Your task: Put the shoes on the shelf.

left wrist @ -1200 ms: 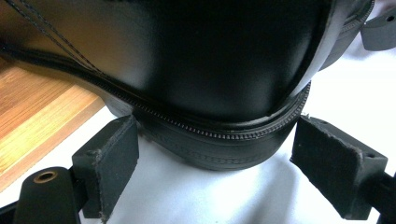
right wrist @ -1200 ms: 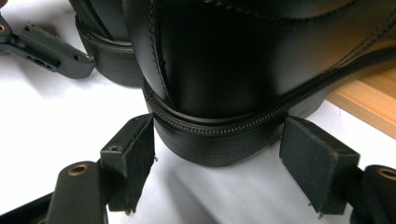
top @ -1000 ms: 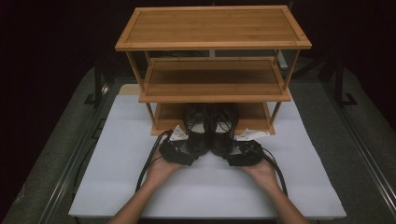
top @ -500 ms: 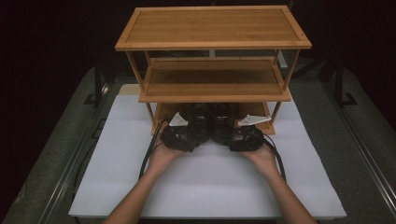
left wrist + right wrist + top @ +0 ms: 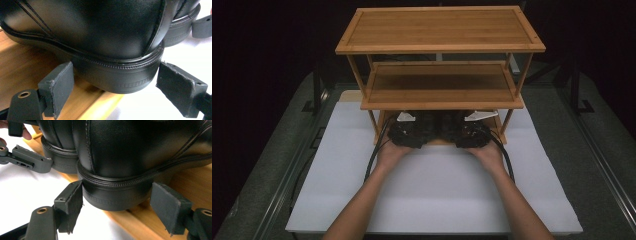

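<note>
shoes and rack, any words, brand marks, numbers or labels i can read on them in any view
None: no readable text in any view.
Left shoe: plain black leather; stitching and a fine ridged band on the heel, no lettering.
Right shoe: the same, no mark.
Wooden rack: bare boards, no label.
Left gripper and right gripper: plain pads, no print.

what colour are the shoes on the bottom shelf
Black, glossy leather with black soles; the shoes show best in the left gripper view.
</note>
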`<state>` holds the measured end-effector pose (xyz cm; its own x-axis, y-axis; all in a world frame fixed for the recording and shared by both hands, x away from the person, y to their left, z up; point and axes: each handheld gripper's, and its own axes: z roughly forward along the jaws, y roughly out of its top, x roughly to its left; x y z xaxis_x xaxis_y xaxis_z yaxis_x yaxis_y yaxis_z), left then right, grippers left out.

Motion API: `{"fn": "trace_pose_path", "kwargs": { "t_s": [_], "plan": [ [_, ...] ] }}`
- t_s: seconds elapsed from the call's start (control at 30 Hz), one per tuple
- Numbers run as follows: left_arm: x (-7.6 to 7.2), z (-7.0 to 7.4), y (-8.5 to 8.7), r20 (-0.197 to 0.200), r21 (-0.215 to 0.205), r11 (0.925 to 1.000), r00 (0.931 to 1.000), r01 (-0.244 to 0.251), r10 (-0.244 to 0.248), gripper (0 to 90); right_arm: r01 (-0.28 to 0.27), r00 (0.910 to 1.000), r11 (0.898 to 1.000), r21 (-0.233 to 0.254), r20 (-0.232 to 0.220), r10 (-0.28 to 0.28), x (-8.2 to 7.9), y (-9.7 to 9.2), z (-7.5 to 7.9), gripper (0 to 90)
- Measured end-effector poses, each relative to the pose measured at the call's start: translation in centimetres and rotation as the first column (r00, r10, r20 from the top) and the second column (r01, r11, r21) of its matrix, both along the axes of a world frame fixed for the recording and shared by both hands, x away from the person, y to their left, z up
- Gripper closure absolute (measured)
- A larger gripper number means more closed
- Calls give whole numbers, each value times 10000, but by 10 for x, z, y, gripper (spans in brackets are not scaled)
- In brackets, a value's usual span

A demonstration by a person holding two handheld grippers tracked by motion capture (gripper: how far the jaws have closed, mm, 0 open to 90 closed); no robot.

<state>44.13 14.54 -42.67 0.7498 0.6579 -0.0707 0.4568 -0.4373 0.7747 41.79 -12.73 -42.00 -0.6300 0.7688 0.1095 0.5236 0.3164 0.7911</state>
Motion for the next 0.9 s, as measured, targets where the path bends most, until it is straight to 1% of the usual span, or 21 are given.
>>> {"fn": "trace_pose_path", "kwargs": {
  "t_s": [0.03,0.07,0.23,0.27,0.3,0.33,0.37,0.4,0.43,0.47,0.5,0.53,0.57,0.6,0.63,0.67,0.73,0.8,0.83,0.87,0.9],
  "plan": [
    [3,0,0,15,137,9999,10000,-43,43,144,96,9999,10000,17,-99,-96,1,1,0,267],
    [5,-1,0,80,290,9995,9999,-116,114,144,-104,9992,9999,-56,390,106,6,0,-3,267],
    [14,-6,-3,46,533,9984,9998,-191,189,144,83,10000,9999,-149,-32,-83,13,3,-7,266],
    [15,-7,-4,33,606,9979,9998,-212,210,144,-54,9999,9999,-145,112,55,15,3,-8,266],
    [15,-8,-5,29,699,9972,9996,-268,267,144,70,9998,9992,-402,183,-62,18,3,-10,266],
    [21,-7,-3,476,1214,9922,9983,269,-329,143,108,9998,9987,-499,147,-101,18,4,-11,266],
    [16,-10,-7,19,929,9954,9997,-236,235,143,93,9999,9984,-550,132,-85,19,4,-13,265],
    [17,-11,-7,53,1057,9941,9997,-239,235,142,81,9999,9979,-644,119,-73,20,4,-14,265],
    [28,-9,-2,906,2028,9754,9902,859,-1060,141,69,10000,9977,-669,48,-66,21,5,-16,265],
    [28,-11,-3,896,2153,9726,9900,873,-1087,141,72,10000,9973,-724,-29,-74,21,5,-18,265],
    [29,-11,-3,950,2394,9654,9871,1033,-1292,140,77,9998,9970,-773,-153,-89,21,6,-20,264],
    [27,-13,-4,778,2209,9717,9916,840,-1034,139,84,9997,9966,-818,-241,-104,21,7,-22,262],
    [34,-11,0,1098,2653,9543,9791,1373,-1714,138,105,9997,9964,-843,-210,-123,20,7,-23,261],
    [18,-18,-8,-239,1138,9935,9997,-24,52,137,108,9997,9968,-793,-212,-125,21,6,-23,260],
    [32,-14,-1,859,2301,9660,9863,1182,-1412,136,102,9996,9966,-818,-242,-122,21,6,-23,258],
    [18,-18,-8,-284,1080,9941,9996,48,-17,135,98,9996,9965,-832,-243,-118,21,6,-23,258],
    [17,-15,-5,-118,992,9949,9998,-165,178,137,122,9998,9966,-813,-138,-133,19,5,-20,259],
    [16,-10,-2,-77,906,9958,9999,-118,126,134,112,9999,9978,-646,50,-109,19,1,-16,258],
    [14,-10,-1,-150,668,9968,9989,-434,445,129,129,9999,9981,-603,100,-123,19,-1,-15,253],
    [16,-8,1,-19,809,9965,9998,-210,212,129,219,9998,9982,-565,-11,-220,18,-3,-13,244],
    [25,-4,8,813,1650,9839,9932,688,-831,128,325,9993,9981,-526,-167,-334,17,-5,-12,240]
  ]
}}
